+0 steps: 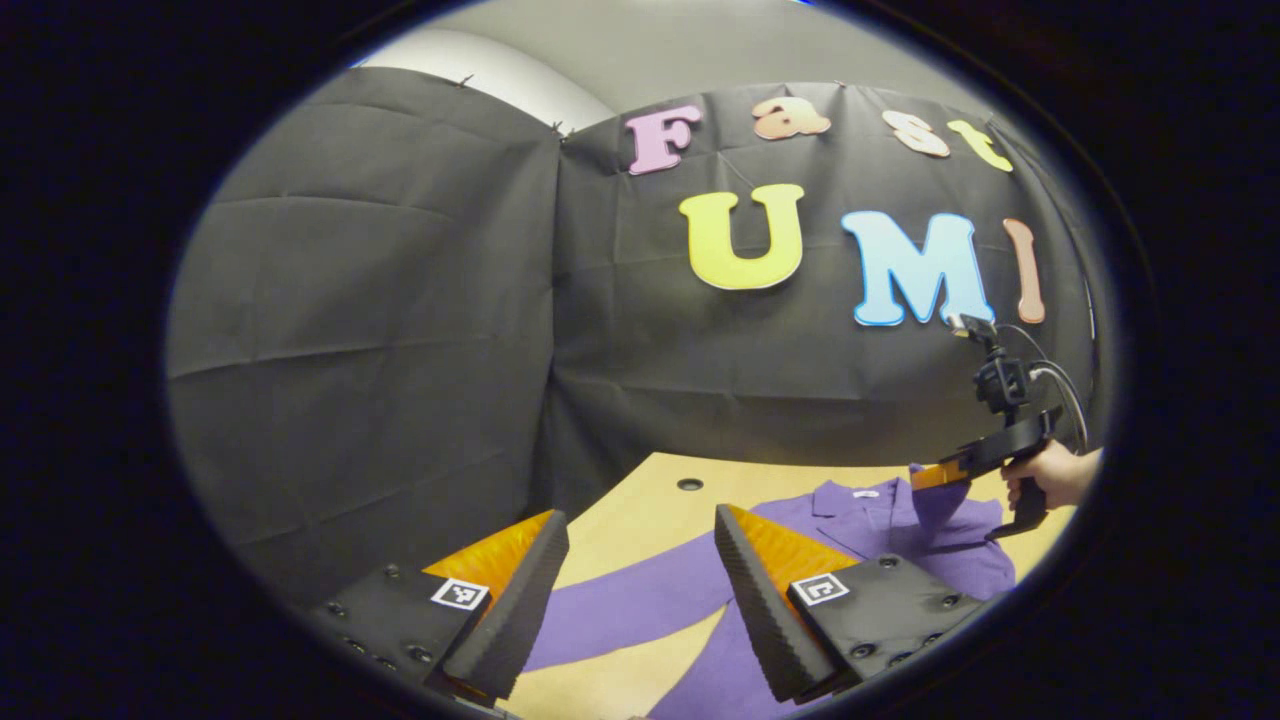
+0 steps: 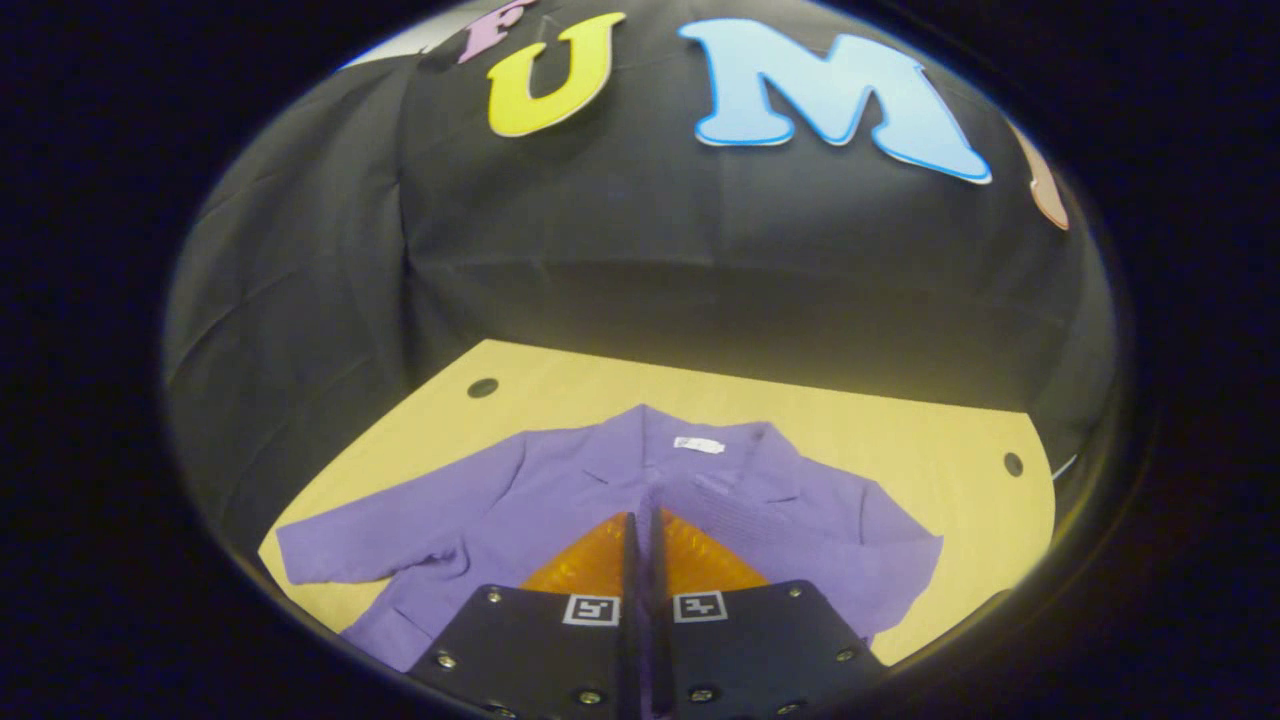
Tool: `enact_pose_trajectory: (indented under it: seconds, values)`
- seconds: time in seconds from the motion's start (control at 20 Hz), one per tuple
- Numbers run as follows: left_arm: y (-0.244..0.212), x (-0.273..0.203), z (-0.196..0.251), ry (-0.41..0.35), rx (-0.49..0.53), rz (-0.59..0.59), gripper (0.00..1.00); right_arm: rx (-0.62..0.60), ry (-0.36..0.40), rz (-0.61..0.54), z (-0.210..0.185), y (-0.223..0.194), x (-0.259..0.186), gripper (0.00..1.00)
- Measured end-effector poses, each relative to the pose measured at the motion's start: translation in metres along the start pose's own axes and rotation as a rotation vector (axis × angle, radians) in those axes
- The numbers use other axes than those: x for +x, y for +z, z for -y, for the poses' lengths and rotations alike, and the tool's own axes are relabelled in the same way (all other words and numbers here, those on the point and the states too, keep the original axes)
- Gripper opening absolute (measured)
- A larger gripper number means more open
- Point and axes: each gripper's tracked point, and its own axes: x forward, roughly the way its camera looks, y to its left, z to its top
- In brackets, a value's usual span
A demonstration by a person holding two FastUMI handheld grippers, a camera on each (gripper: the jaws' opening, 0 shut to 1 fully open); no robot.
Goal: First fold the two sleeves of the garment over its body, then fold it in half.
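Garment [image 2: 600, 490] flat on wood table [image 2: 900, 440], black-cloth booth.

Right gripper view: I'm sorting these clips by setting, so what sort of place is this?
Likely a recording booth, not a home: a black cloth wall backs a bare wooden table where a purple jacket lies.

No readable text, white collar tag [image 2: 697, 445] on purple garment [image 2: 560, 500] too small

A plain purple garment [image 2: 560, 490] with a small white neck label [image 2: 697, 444] lies on a light tan wooden table [image 2: 900, 440].
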Motion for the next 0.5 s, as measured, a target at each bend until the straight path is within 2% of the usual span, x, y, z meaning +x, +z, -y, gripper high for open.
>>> enact_pose_trajectory:
  seconds: [0.35, 0.5]
  values:
    - [-0.027, -0.011, -0.031, 0.052, -0.012, -0.045, 0.94, -0.134, -0.009, -0.066, -0.038, -0.016, 0.038, 0.05]
    - [-0.039, -0.007, -0.045, 0.068, -0.015, -0.068, 0.94, -0.149, 0.0, -0.091, -0.05, -0.025, 0.049, 0.06]
